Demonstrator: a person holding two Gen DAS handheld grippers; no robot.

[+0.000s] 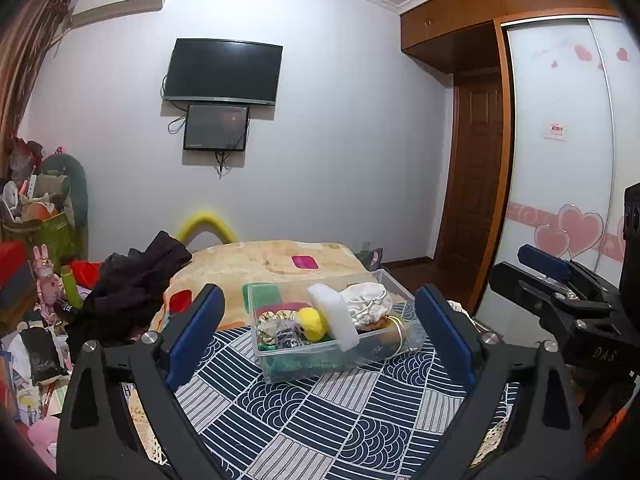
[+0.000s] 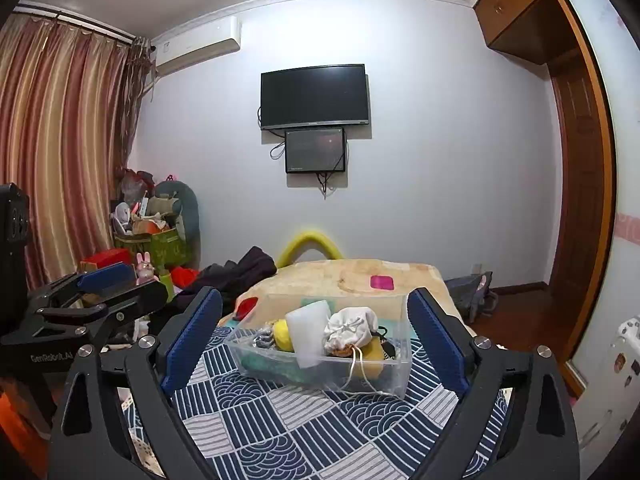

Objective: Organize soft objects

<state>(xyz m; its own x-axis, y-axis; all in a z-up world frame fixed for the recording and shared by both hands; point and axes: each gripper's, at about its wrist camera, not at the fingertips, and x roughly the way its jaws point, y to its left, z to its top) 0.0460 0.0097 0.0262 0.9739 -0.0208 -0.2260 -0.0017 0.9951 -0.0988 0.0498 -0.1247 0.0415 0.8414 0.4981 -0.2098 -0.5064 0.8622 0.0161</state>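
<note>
Both grippers stand spread and empty: the left gripper and the right gripper each frame the clear plastic bin from the near side, touching nothing. Bin rests on a blue-and-white patterned cloth over the bed, with a beige blanket beyond it. Contents noted: a white foam block leaning upright, a white drawstring pouch beside it, a yellow plush ball, and green material at the bottom; smaller dark items are too indistinct to identify. Handling assessment: all contents appear light and compressible; the foam should yield under a pinch and is best taken across its narrow faces near the top; the pouch is best gathered at its cinched neck, minding the trailing cord hanging over the bin wall. Pose: both tools are held level and side by side, pointing forward at the bin, the right one visible at the edge of the left view.
</note>
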